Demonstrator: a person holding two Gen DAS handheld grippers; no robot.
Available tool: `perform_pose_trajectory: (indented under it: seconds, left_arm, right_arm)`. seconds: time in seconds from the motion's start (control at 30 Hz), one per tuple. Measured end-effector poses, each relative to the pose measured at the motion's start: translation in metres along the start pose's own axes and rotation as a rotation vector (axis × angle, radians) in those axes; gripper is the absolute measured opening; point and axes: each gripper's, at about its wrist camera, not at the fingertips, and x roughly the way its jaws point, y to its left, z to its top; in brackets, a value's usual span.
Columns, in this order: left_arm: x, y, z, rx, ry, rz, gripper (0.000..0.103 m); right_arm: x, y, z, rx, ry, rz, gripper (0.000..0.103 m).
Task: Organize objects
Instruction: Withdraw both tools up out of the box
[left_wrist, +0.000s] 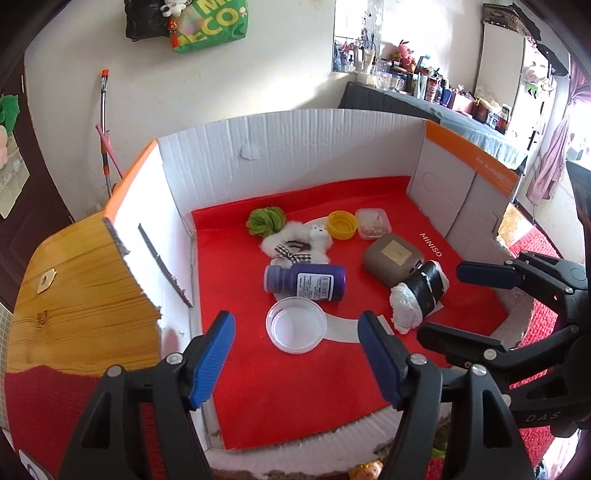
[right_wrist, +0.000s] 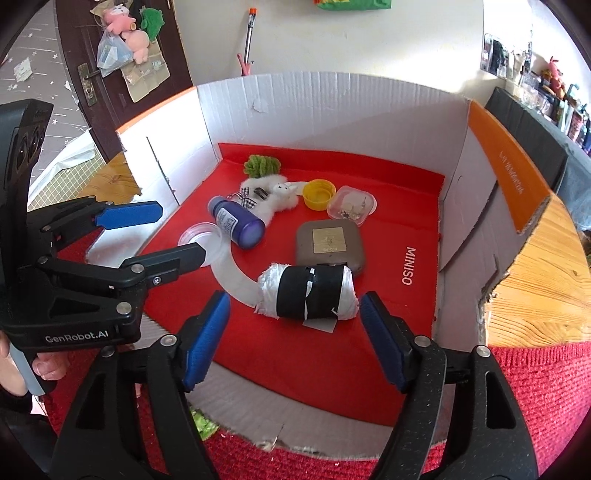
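Both the left gripper (left_wrist: 295, 362) and right gripper (right_wrist: 293, 341) hang released and empty over the white cardboard box (left_wrist: 295, 147), where the purple plastic bottle (left_wrist: 304, 282) and black-taped white roll (right_wrist: 308, 293) lie seemingly unsorted.

A green shopping bag (left_wrist: 212, 26) hung on the white wall, a mop handle (left_wrist: 104, 122) leaned below it, plush toys (right_wrist: 127, 27) hung on the dark door, and bottles and glasses crowded a shelf (left_wrist: 424, 83)
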Motion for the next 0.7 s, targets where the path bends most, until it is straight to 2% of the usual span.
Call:
perform_pose_trajectory:
  seconds: [0.13,0.33,0.5,0.7]
  left_arm:
    - [-0.007,-0.003,-0.002,0.004,-0.011,0.006,0.072]
    - [-0.025,-0.007,-0.006,0.013,-0.05,0.022,0.081]
    - [-0.037,-0.009,-0.008,0.021,-0.076,0.034,0.085]
    - [-0.05,-0.008,-0.013,0.014,-0.096,0.038,0.089]
  right_arm:
    - [-0.006,0.003,-0.002,-0.002,-0.015,-0.001,0.075]
    - [-0.016,0.007,-0.005,-0.006,-0.037,-0.004,0.079]
    - [-0.025,0.01,-0.008,-0.004,-0.055,-0.001,0.081]
    - [-0.039,0.016,-0.014,-0.012,-0.081,-0.004,0.088]
